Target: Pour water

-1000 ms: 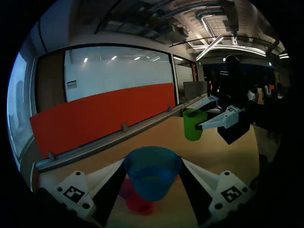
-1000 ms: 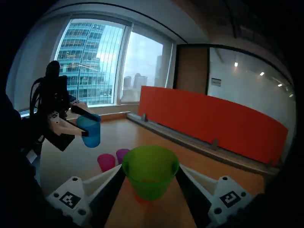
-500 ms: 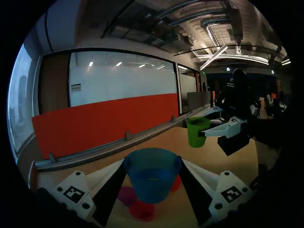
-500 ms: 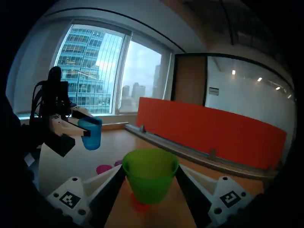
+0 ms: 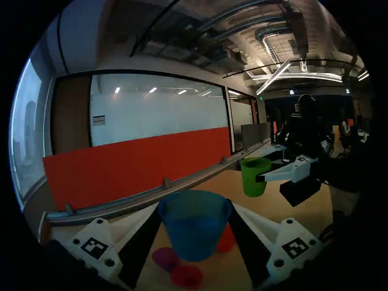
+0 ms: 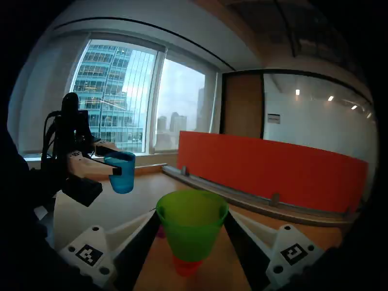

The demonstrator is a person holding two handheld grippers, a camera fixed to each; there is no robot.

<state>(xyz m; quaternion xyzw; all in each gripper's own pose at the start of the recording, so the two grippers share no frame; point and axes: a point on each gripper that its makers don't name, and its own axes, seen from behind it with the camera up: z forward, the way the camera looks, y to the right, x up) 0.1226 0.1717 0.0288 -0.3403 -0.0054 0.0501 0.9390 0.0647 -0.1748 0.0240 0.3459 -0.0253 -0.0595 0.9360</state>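
Over a wooden desk [image 5: 219, 182], the left gripper's [image 5: 195, 233] fingers clamp an upright blue cup [image 5: 195, 220]. The right gripper's [image 6: 192, 235] fingers clamp a green cup [image 6: 192, 218], and the two cups are held well apart. A purple cup [image 5: 166, 257], a pink cup [image 5: 186, 275] and a red cup [image 5: 224, 238] stand on the desk beneath the blue one. An orange partition [image 5: 136, 165] runs along the desk's far edge.

Below me lies a pale wooden table [image 5: 220, 184]. Three small cups sit on it, close together: a purple cup [image 5: 166, 257], a pink cup [image 5: 186, 275] and a red cup [image 5: 226, 239]. A long orange partition [image 5: 140, 162] lines the table's far edge, with a frosted glass wall [image 5: 155, 111] behind it. In my right gripper view, a large window [image 6: 114, 114] shows glass towers under a grey sky.
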